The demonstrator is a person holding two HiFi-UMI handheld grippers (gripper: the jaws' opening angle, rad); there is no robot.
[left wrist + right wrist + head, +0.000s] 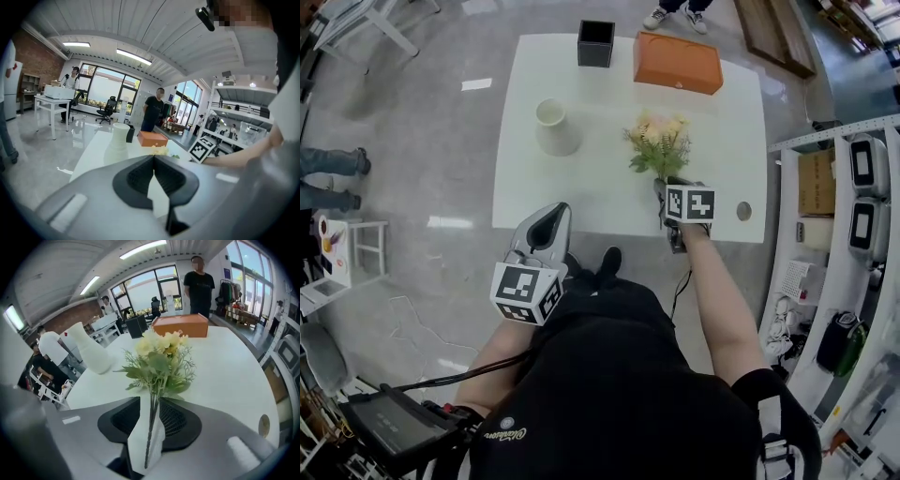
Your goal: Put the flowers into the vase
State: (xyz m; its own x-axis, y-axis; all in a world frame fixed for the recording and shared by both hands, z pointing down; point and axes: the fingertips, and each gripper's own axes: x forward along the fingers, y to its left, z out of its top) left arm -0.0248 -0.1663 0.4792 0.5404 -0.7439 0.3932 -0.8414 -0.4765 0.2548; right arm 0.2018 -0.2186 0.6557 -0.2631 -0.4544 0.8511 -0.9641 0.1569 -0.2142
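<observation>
**Right gripper open round flower stems; left shut, empty**

Flowers (659, 142) lie on the white table (581, 192), right of centre, blooms toward the far side, stems toward the near edge. Right gripper (154, 399) is tipped down at the near edge, jaws apart, stems running between them; table shows either side of the stems. Vase (555, 127) stands upright to the left, well apart from the flowers. Left gripper (153, 157) is off the near-left edge, jaw tips together on nothing.
</observation>
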